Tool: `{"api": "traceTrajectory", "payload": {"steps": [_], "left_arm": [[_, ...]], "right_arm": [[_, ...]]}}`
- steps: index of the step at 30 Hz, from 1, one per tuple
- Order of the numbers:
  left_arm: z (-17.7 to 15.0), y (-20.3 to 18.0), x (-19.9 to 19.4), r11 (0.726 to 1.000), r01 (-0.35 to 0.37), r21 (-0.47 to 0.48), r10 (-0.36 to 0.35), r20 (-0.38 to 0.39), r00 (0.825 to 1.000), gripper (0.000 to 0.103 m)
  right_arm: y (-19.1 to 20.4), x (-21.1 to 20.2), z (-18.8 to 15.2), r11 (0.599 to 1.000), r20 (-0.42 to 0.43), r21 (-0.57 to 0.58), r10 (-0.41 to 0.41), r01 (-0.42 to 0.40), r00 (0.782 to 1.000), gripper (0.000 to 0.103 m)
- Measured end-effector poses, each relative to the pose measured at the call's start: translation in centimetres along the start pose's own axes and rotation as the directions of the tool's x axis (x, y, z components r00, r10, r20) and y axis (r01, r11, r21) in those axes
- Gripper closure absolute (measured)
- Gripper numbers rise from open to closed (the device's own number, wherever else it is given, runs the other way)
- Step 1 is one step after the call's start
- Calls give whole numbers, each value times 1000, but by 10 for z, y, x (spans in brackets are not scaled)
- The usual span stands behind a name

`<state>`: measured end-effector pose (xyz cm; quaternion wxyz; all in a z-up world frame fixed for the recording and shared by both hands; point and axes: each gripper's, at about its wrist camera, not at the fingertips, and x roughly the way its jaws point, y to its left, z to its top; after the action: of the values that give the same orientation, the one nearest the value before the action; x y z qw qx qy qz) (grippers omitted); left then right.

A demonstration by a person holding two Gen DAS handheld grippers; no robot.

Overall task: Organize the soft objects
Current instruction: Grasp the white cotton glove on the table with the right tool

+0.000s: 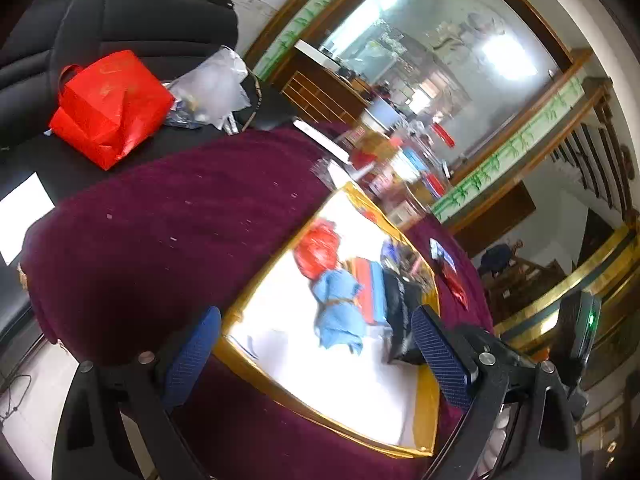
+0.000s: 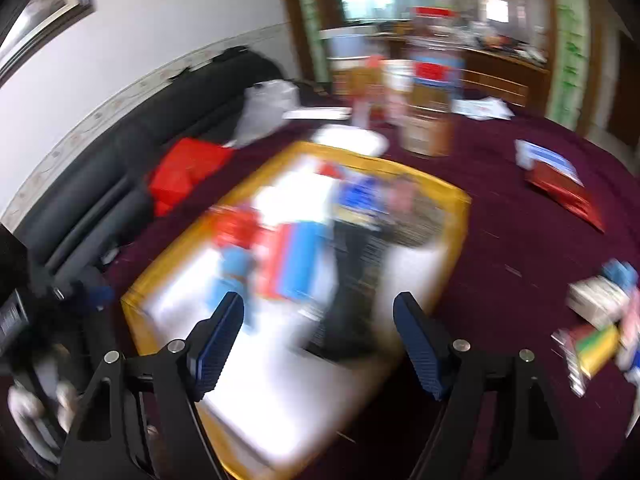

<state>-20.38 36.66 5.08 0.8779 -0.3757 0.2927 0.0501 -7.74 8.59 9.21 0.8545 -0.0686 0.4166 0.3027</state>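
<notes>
A gold-rimmed white tray point(image 1: 426, 412) point(image 2: 460, 216) lies on a maroon tablecloth. On it lie a light blue cloth point(image 1: 340, 316) point(image 2: 236, 276), a red soft item point(image 1: 318, 248) point(image 2: 236, 228), a red and blue folded piece point(image 1: 370, 292) point(image 2: 296, 260) and a dark garment point(image 1: 398, 308) point(image 2: 356, 280). My left gripper point(image 1: 316, 352) is open and empty, just above the tray's near part. My right gripper point(image 2: 320, 340) is open and empty over the tray's near half. The right wrist view is motion-blurred.
A black sofa point(image 1: 120, 24) behind the table holds a red bag point(image 1: 108, 108) point(image 2: 180, 172) and a clear plastic bag point(image 1: 212, 88). Jars and boxes point(image 2: 424, 96) stand at the table's far side. Packets point(image 2: 560, 184) and small items point(image 2: 600, 328) lie right of the tray.
</notes>
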Motion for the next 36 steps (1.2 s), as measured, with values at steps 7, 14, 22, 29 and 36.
{"api": "traceTrajectory", "payload": {"steps": [7, 14, 22, 29, 36], "left_arm": [[-21, -45, 13, 996, 27, 90, -22, -59, 998, 5], [-60, -110, 39, 965, 94, 246, -51, -177, 983, 5], [-112, -168, 69, 912, 173, 373, -49, -320, 946, 5], [-150, -198, 77, 871, 168, 462, 8, -355, 935, 1], [-155, -213, 66, 841, 207, 500, -27, -343, 939, 1]], "right_arm": [[-125, -41, -62, 968, -4, 214, -131, 129, 991, 27], [-233, -102, -118, 866, 37, 453, -254, 211, 966, 27], [-310, -148, -154, 738, 50, 620, -377, 267, 925, 26], [-358, -141, -153, 645, 10, 707, -419, 290, 908, 26], [-380, -104, -143, 600, -73, 731, -403, 324, 912, 25]]}}
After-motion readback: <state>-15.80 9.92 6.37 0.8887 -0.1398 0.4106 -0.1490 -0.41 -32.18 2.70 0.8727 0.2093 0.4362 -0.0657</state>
